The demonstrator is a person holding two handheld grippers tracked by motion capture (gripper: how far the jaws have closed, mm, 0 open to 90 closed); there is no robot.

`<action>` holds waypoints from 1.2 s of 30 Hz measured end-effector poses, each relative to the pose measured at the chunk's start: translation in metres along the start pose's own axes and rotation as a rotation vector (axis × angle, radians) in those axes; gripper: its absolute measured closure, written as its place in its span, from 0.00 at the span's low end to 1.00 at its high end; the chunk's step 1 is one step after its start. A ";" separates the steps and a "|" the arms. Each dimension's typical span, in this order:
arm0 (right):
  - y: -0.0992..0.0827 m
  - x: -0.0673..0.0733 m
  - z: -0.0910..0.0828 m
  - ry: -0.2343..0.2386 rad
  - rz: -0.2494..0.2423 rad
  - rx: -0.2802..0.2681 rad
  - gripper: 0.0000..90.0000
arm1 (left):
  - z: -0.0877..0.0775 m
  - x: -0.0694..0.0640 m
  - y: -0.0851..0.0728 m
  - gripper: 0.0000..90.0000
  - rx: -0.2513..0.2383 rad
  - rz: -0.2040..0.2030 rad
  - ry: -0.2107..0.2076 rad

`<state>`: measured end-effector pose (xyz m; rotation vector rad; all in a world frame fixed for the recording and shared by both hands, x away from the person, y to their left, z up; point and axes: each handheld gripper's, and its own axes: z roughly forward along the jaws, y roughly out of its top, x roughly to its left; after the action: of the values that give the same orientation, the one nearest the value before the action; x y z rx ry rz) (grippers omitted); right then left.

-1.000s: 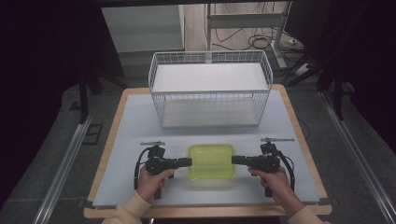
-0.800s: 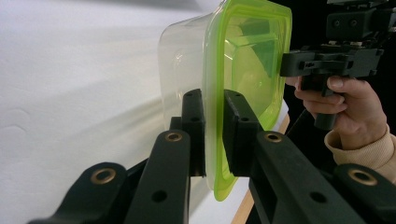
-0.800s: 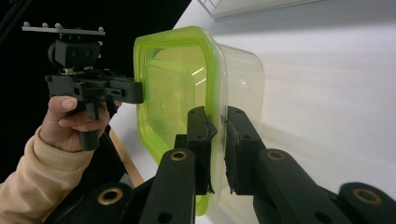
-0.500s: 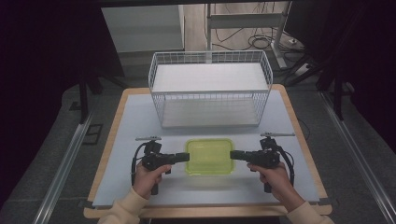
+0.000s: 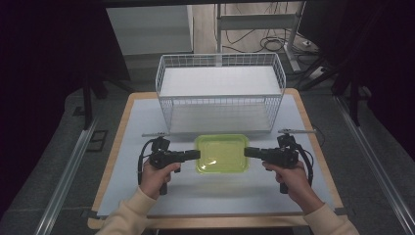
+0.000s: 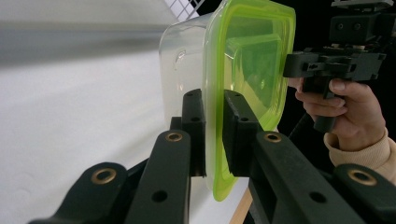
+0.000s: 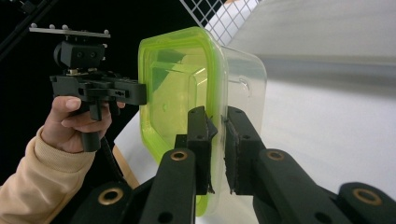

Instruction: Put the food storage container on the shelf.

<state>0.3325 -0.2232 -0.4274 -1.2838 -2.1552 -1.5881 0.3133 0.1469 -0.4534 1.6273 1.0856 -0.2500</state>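
- The lidded container, clear-bodied with a green lid, sat between the two tongs near the middle of the worktop, toward its front edge and just in front of the wire basket.
- The wire basket, white and apparently empty, stood at the worktop's back edge; it looked like the likely destination.
- The left tongs were clamped on the container's left rim, jaws nearly closed with the green lid edge pinched between them.
- The right tongs gripped the opposite rim likewise, probably so the container stayed level with its weight shared.
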 end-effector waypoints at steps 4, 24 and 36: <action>0.006 0.002 -0.001 0.002 -0.003 -0.009 0.90 | -0.002 -0.002 0.007 0.89 -0.004 0.009 0.003; 0.035 0.012 -0.003 -0.019 -0.034 -0.029 0.90 | -0.008 -0.007 0.034 0.90 -0.020 0.029 0.010; 0.052 0.017 -0.003 -0.020 -0.058 -0.046 0.90 | -0.014 -0.012 0.053 0.90 -0.032 0.030 0.011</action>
<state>0.3577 -0.2137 -0.3797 -1.2673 -2.1991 -1.6629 0.3409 0.1546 -0.4053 1.6173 1.0677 -0.2029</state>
